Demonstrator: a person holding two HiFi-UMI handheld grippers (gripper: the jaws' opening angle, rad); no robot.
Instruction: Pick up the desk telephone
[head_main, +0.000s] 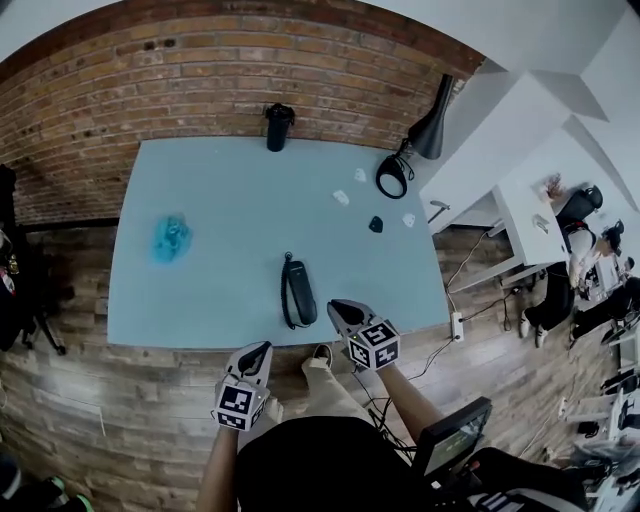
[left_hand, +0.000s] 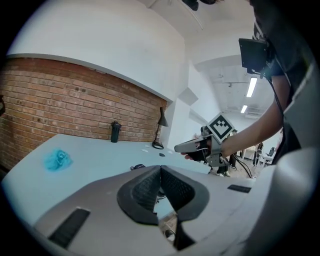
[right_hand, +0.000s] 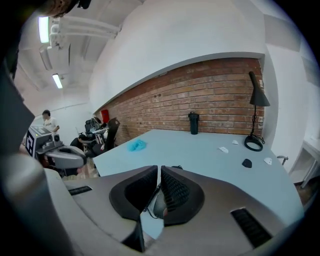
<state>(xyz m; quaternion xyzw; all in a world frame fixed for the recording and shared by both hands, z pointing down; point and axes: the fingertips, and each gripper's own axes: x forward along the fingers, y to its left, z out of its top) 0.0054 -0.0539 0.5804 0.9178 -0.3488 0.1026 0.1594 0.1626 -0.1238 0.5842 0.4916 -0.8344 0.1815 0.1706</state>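
The desk telephone (head_main: 298, 290) is a dark handset with a coiled cord, lying near the front edge of the light blue table (head_main: 220, 190). My right gripper (head_main: 338, 310) hovers just right of it at the table's front edge, jaws shut and holding nothing. My left gripper (head_main: 258, 350) hangs lower left, off the table's front edge, also shut and empty. In the right gripper view the telephone (right_hand: 158, 204) shows through the gap beneath the closed pads. In the left gripper view only a dark bit of the telephone (left_hand: 136, 167) peeks above the jaws, and the right gripper (left_hand: 181, 148) reaches in from the right.
At the far edge, by the brick wall, stand a black bottle (head_main: 279, 126) and a black desk lamp (head_main: 425, 135). A crumpled blue cloth (head_main: 171, 237) lies at the left. Small white bits (head_main: 341, 197) and a small black object (head_main: 376, 224) lie at the right. A power strip (head_main: 457, 326) is on the floor.
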